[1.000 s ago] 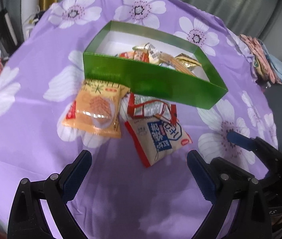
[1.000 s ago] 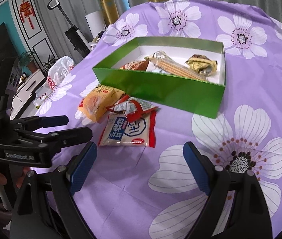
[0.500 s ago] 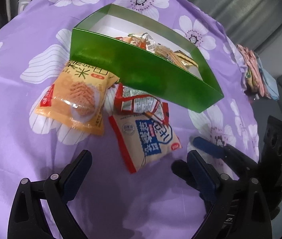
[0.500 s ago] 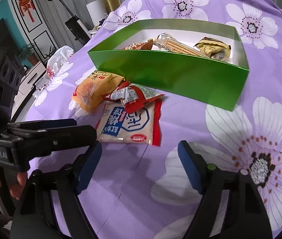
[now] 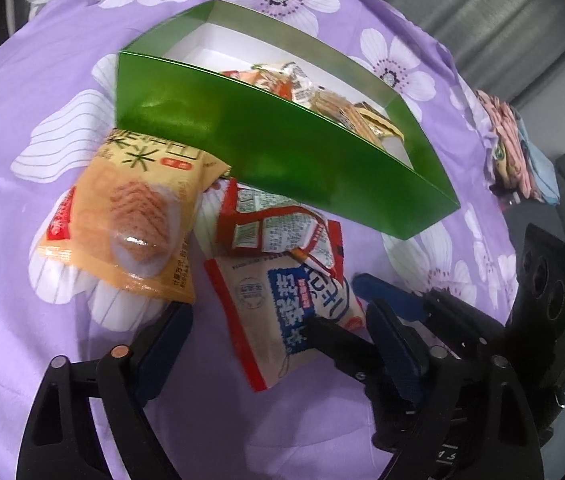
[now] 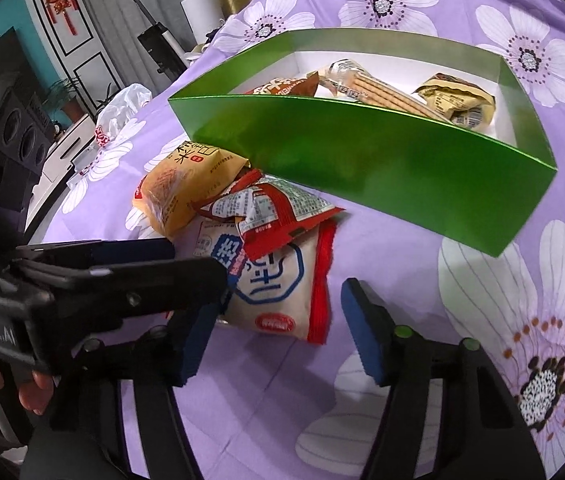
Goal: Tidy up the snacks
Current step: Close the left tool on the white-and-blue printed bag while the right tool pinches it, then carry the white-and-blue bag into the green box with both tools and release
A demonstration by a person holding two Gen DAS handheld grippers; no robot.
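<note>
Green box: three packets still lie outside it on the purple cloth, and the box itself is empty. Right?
Not quite. The green box is not empty: the right wrist view shows several wrapped snacks inside it. The rest holds: three packets lie outside it on the purple cloth.

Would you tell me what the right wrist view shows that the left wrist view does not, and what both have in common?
Only the right wrist view shows a red hanging ornament on the wall, a white plastic bag and fingers of the person's hand. Only the left wrist view shows a pile of folded cloth at the table edge. Both show the green box, the orange packet, the white-and-blue packet and the purple flowered cloth.
</note>
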